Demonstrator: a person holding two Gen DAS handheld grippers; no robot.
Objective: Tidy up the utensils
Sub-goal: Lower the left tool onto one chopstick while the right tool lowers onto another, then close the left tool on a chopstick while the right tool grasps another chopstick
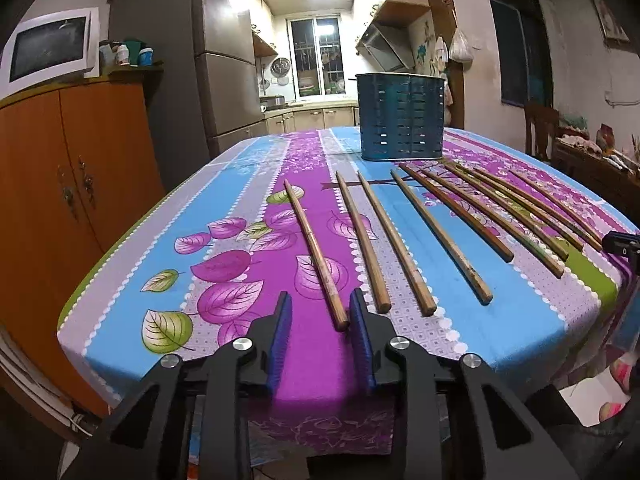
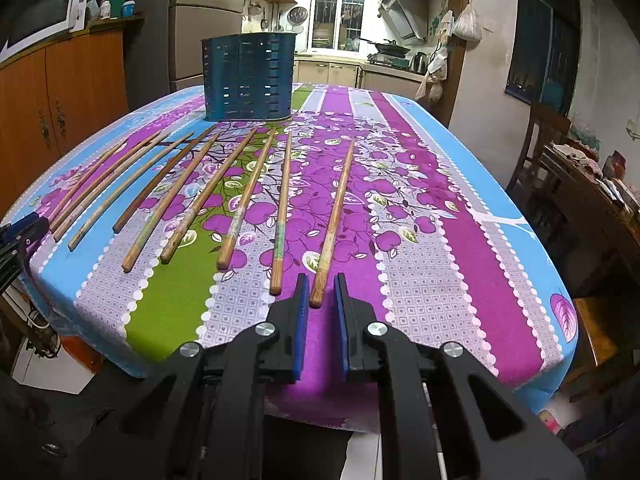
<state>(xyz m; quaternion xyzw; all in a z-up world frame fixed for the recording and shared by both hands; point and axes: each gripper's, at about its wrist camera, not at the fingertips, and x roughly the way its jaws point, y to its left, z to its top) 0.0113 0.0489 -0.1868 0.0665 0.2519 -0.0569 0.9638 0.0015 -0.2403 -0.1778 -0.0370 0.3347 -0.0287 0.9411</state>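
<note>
A blue slotted utensil holder (image 1: 402, 116) stands upright at the far end of the surface (image 1: 248, 200), which wears a tablecloth of purple, blue, grey and green stripes with leaf prints. On the near side of the holder, a row of wooden chopsticks (image 2: 192, 196) lies flat, fanned out with their thin tips toward the holder and their thick ends toward the near edge; none is inside the holder as far as the views show. The left gripper (image 1: 320, 304) sits at the near edge with its jaws spread, and the thick end of the chopstick farthest left of the holder (image 1: 316, 252) lies between the blue pads (image 1: 360, 332), close to the right-hand one, with no pinch. The right gripper (image 2: 322, 286) is likewise spread, and the butt of the chopstick farthest right of the holder (image 2: 334, 224) lies between its pads (image 2: 302, 320), near the left-hand one, ungripped. An orange wooden cabinet (image 1: 60, 184) stands left of the holder, beyond the surface's edge.
</note>
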